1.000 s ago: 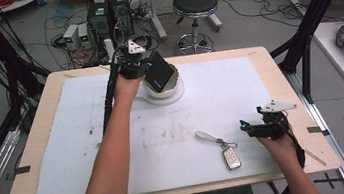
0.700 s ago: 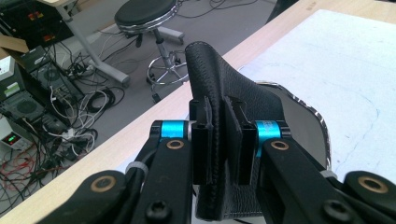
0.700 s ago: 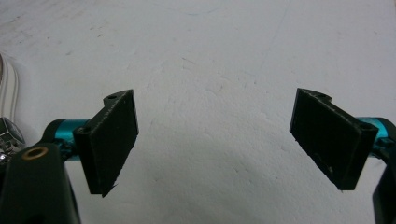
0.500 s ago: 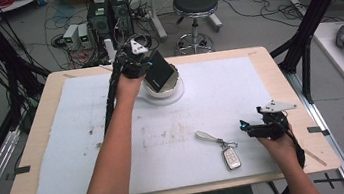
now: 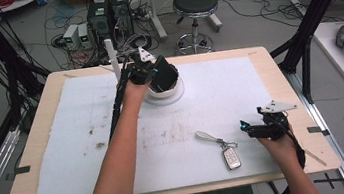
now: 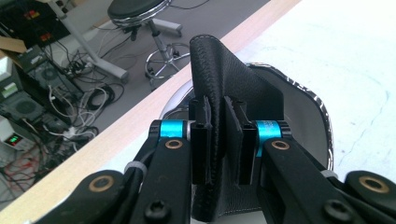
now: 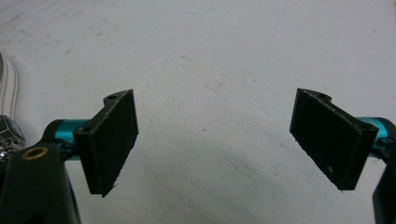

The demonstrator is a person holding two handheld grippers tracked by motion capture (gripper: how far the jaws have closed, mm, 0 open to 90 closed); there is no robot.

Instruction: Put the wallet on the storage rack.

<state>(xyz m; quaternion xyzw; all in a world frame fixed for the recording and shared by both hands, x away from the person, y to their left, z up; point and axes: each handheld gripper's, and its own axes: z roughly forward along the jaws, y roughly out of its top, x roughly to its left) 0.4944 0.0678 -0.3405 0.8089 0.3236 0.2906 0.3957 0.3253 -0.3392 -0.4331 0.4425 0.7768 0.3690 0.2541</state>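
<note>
A black leather wallet [image 5: 165, 75] hangs upright over a white bowl [image 5: 172, 97] at the table's far middle. My left gripper [image 5: 153, 73] is shut on it; in the left gripper view the jaws pinch the wallet [image 6: 219, 65] from both sides, with the bowl's rim [image 6: 324, 122] behind. A car key fob [image 5: 231, 157] with a pale strap [image 5: 207, 136] lies on the white mat near the front. Just right of the key, my right gripper [image 5: 245, 128] stands open, low over the mat. Between its pads [image 7: 113, 140] is bare mat, and the strap [image 7: 6, 88] shows at the left edge.
A white foam mat [image 5: 259, 85] covers most of the wooden table [image 5: 35, 145]. Behind the far edge stand a stool [image 5: 193, 6], computer boxes [image 5: 99, 21] and tangled cables. Black frame posts [image 5: 311, 23] rise at the right.
</note>
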